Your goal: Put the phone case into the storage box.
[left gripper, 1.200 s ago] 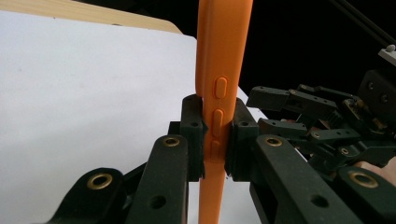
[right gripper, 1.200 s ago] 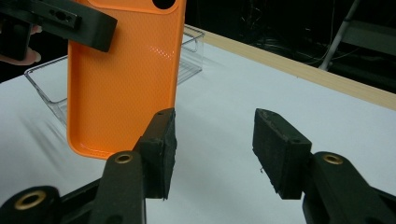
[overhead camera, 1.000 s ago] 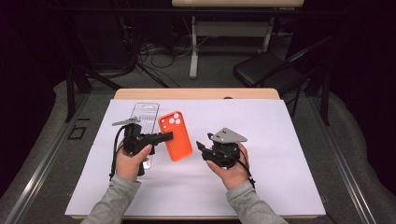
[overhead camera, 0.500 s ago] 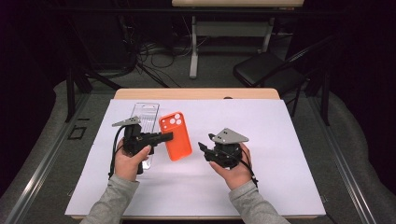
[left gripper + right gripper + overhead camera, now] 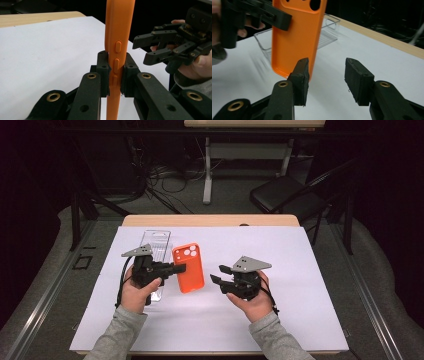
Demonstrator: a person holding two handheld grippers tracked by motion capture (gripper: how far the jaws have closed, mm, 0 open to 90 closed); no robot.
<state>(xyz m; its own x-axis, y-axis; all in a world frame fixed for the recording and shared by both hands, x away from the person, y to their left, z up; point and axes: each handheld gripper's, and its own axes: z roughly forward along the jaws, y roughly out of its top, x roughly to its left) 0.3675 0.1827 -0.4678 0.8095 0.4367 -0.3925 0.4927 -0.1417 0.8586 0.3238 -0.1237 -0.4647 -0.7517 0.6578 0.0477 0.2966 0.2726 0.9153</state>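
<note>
Orange phone case (image 5: 188, 268) clamped in left gripper (image 5: 179, 268), right gripper (image 5: 218, 274) beside

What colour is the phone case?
Orange. The phone case, clamped in the left gripper, shows best in the left gripper view.

Phone case (image 5: 189, 268) sits mid-table, left of centre, over the paper sheet (image 5: 300, 320). Plastic tray (image 5: 154, 247) lies just left of it, toward the table's far edge (image 5: 210, 220). Left gripper (image 5: 172, 268) comes in from the case's left side; right gripper (image 5: 218, 274) sits right of the case, near but apart.
</note>
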